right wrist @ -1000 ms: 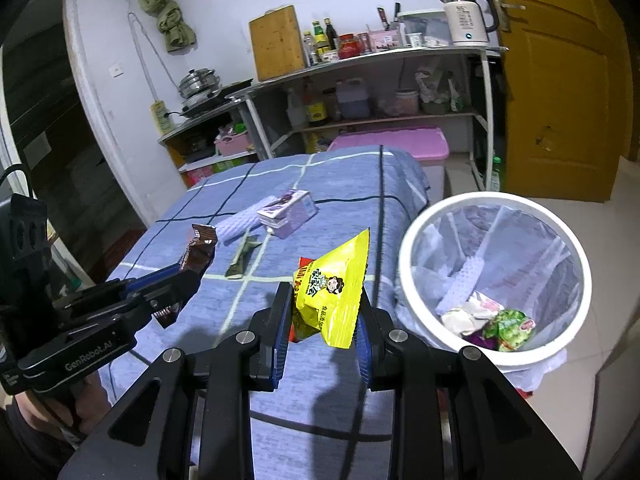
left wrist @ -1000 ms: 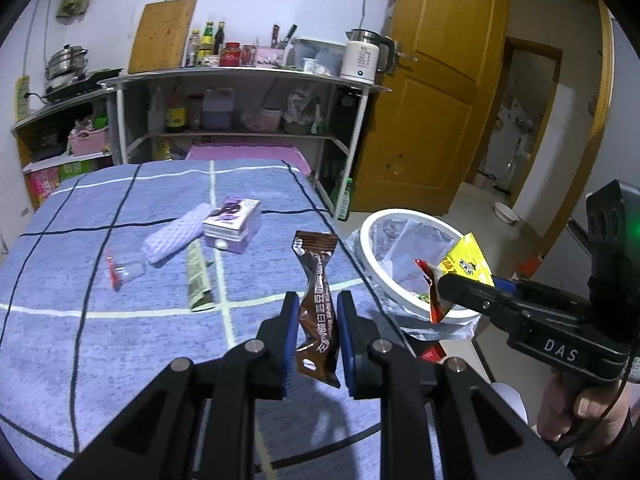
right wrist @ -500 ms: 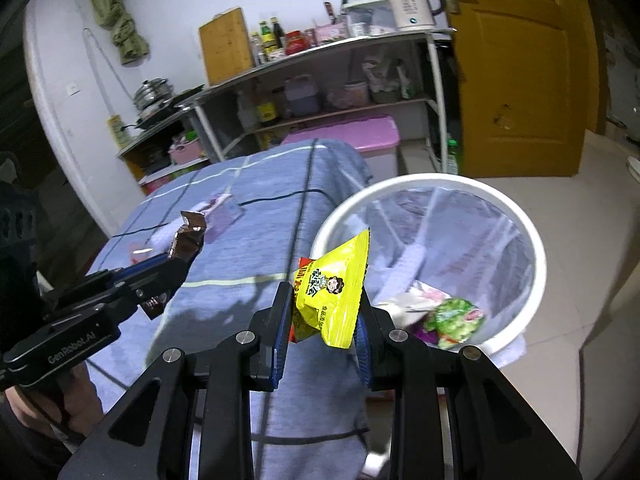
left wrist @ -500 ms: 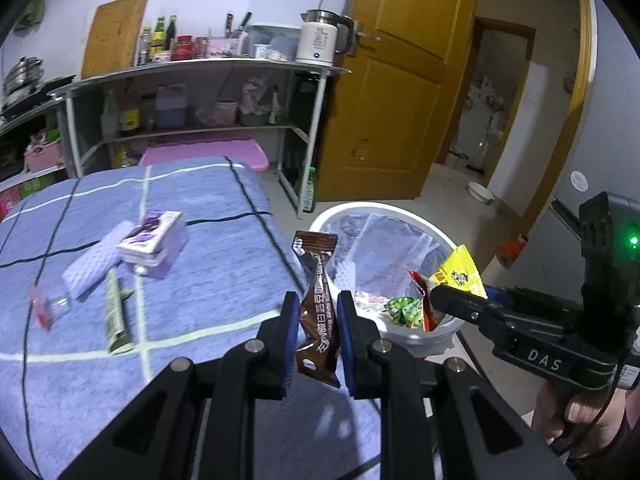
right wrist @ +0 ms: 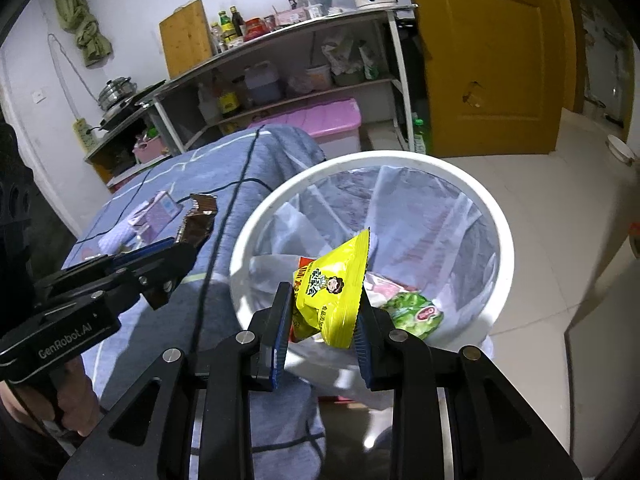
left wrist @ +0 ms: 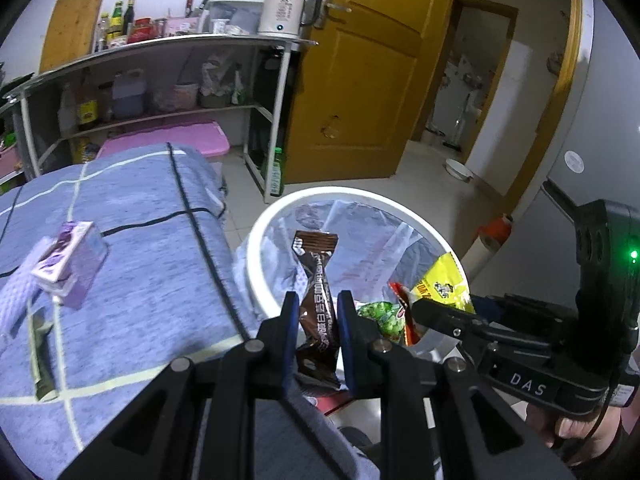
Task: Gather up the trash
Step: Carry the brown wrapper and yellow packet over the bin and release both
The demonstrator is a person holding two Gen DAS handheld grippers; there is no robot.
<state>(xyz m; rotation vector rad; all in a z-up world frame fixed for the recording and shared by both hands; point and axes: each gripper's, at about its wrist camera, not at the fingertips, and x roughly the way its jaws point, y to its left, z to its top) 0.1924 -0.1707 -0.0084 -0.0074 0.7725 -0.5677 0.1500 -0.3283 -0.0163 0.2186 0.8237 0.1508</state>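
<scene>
My left gripper (left wrist: 318, 308) is shut on a brown snack wrapper (left wrist: 318, 280) and holds it over the near rim of the white trash bin (left wrist: 280, 208). My right gripper (right wrist: 324, 304) is shut on a yellow snack bag (right wrist: 332, 280) and holds it above the bin's opening (right wrist: 492, 208). The bin has a clear liner with a green packet (right wrist: 416, 312) and other trash inside. In the right wrist view the left gripper (right wrist: 176, 256) with the brown wrapper (right wrist: 198, 220) is at the left. In the left wrist view the right gripper (left wrist: 424, 306) with the yellow bag (left wrist: 444, 280) is at the right.
A blue checked cloth covers the table (left wrist: 140, 280); on it lie a purple box (left wrist: 68, 264), a lilac cloth (left wrist: 16, 300) and a green wrapper (left wrist: 40, 360). A metal shelf rack (left wrist: 160, 80), a pink storage box (left wrist: 168, 140) and a yellow door (left wrist: 360, 80) stand behind.
Both grippers have moved right, off the table and over the trash bin, each still holding its wrapper. The bin now fills the middle of both views.
</scene>
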